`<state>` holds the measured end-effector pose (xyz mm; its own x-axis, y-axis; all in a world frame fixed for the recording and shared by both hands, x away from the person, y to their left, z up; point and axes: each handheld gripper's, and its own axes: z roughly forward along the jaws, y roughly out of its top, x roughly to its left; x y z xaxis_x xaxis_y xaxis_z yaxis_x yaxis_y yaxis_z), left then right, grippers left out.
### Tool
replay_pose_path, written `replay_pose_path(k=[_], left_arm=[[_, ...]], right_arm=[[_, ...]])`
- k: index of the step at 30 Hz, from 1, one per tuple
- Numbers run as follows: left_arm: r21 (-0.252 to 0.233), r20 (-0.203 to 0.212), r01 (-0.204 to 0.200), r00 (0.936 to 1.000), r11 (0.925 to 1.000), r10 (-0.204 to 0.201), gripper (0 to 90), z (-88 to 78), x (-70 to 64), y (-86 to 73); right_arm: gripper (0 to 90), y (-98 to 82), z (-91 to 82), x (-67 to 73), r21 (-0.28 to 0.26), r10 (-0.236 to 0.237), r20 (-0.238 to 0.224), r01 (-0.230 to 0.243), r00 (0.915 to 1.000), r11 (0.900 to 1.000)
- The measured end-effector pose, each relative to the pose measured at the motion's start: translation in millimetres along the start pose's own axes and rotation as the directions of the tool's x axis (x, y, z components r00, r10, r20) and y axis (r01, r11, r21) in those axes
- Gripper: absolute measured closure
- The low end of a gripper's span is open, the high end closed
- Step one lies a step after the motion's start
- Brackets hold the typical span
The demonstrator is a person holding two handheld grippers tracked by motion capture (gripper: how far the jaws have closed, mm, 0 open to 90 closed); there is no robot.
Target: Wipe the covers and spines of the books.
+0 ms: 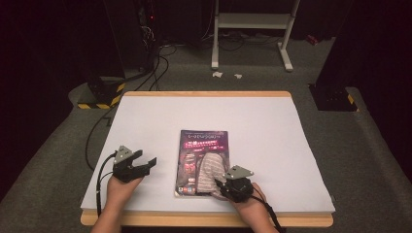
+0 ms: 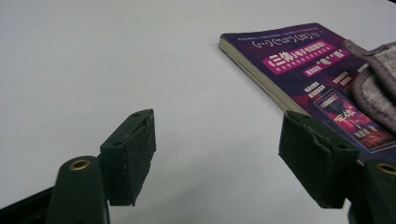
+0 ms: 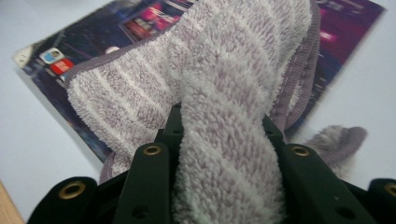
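A book with a purple and dark cover (image 1: 197,155) (image 2: 303,70) (image 3: 116,28) lies flat near the front middle of the white table (image 1: 209,116). A striped grey-lilac towel (image 1: 210,172) (image 3: 224,107) (image 2: 378,79) is draped over the book's near right part. My right gripper (image 1: 224,183) (image 3: 219,135) is shut on a fold of that towel, its jaws pressing the pile from both sides. My left gripper (image 1: 148,162) (image 2: 217,154) rests on the table left of the book, open, with nothing between its jaws.
The table's wooden edge (image 1: 204,221) runs along the front. Beyond the table lie a grey carpet, black cables (image 1: 145,73), a white metal stand (image 1: 252,29) and a yellow-black striped base (image 1: 99,94).
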<state>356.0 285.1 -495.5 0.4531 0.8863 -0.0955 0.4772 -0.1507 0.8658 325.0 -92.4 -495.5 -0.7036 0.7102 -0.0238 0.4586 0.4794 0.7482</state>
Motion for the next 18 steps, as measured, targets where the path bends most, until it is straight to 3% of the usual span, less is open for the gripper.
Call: replay_pose_path(k=[8, 14, 18], left_arm=[[-0.009, 0.002, 0.007, 1.0, 0.9999, -0.007, 27.6, -1.3, 1.8, 0.4], [-0.014, -0.003, 0.011, 0.9999, 0.9998, -0.011, 27.6, -2.5, 4.0, 0.8], [-0.009, -0.001, 0.014, 0.9999, 0.9999, -0.014, 27.6, -1.4, 4.2, 0.4]], right_arm=[[66.5, 21.9, 26.7, 34.2, -0.007, -0.06, -0.055, 0.06, 0.9966, 0.998], [66.5, 41.9, 47.8, 59.6, -0.01, -0.112, -0.106, 0.112, 0.988, 0.994], [66.2, 51.7, 57.1, 68.7, -0.007, -0.141, -0.121, 0.141, 0.9825, 0.99]])
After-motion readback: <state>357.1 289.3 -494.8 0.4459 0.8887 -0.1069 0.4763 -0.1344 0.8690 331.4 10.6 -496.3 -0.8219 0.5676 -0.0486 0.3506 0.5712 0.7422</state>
